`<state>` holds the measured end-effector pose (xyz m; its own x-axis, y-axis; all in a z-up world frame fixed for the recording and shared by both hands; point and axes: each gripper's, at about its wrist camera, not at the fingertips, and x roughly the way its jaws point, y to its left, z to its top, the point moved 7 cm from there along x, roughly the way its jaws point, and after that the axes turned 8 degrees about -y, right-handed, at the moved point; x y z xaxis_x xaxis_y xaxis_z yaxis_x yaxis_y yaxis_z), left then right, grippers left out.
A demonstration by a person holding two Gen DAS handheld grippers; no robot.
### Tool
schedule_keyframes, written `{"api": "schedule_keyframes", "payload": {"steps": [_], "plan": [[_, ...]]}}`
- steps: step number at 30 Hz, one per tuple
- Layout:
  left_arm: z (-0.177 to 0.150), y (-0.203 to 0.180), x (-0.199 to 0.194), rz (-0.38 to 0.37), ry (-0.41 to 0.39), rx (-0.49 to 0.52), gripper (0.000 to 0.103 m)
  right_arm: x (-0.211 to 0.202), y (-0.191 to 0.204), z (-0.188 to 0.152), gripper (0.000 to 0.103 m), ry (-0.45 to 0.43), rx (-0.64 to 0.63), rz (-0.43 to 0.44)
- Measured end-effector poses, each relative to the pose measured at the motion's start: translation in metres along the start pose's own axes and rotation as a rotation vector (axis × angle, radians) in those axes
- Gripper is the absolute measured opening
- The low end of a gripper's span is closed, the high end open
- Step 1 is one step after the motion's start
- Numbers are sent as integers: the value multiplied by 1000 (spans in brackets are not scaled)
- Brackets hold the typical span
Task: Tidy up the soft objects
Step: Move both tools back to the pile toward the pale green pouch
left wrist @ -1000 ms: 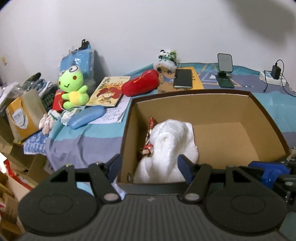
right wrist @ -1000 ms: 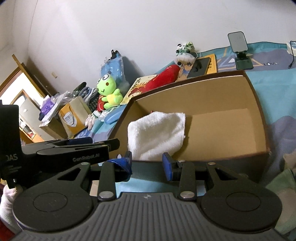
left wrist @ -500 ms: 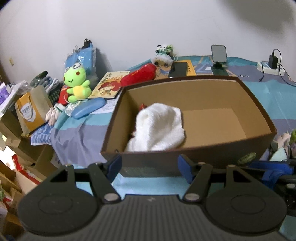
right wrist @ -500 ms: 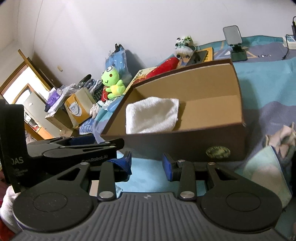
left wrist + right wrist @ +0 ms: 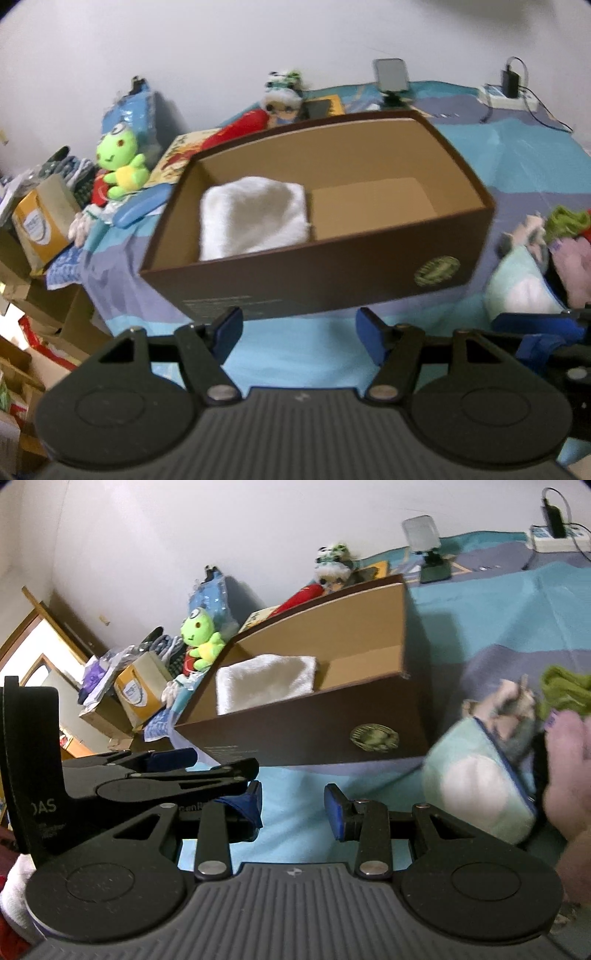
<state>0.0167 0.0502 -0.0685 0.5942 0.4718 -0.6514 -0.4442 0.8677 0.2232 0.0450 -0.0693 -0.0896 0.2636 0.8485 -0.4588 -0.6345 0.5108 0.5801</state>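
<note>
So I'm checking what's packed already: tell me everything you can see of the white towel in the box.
The white towel is a fluffy, terry-looking cloth, folded into a rough rectangle. It stands leaning against the left inner wall of the open brown cardboard box, filling that end; the floor to its right is bare. Its lower part is hidden behind the front wall. Neither claw touches it.

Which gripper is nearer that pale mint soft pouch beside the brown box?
Right. The right gripper sits just beside the pale mint soft pouch; the left gripper is farther away.
</note>
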Motion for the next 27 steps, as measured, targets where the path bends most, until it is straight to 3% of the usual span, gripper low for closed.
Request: {"api": "schedule_keyframes", "payload": {"steps": [6, 17, 27], "plan": [[-9, -43, 2, -94, 9, 56, 68, -18, -31, -5, 20, -11, 45, -59], [-17, -134, 0, -385, -8, 140, 70, -65, -112, -12, 21, -74, 190, -215], [-25, -171, 31, -415, 58, 174, 70, -76, -146, -5, 21, -92, 215, -260]]}}
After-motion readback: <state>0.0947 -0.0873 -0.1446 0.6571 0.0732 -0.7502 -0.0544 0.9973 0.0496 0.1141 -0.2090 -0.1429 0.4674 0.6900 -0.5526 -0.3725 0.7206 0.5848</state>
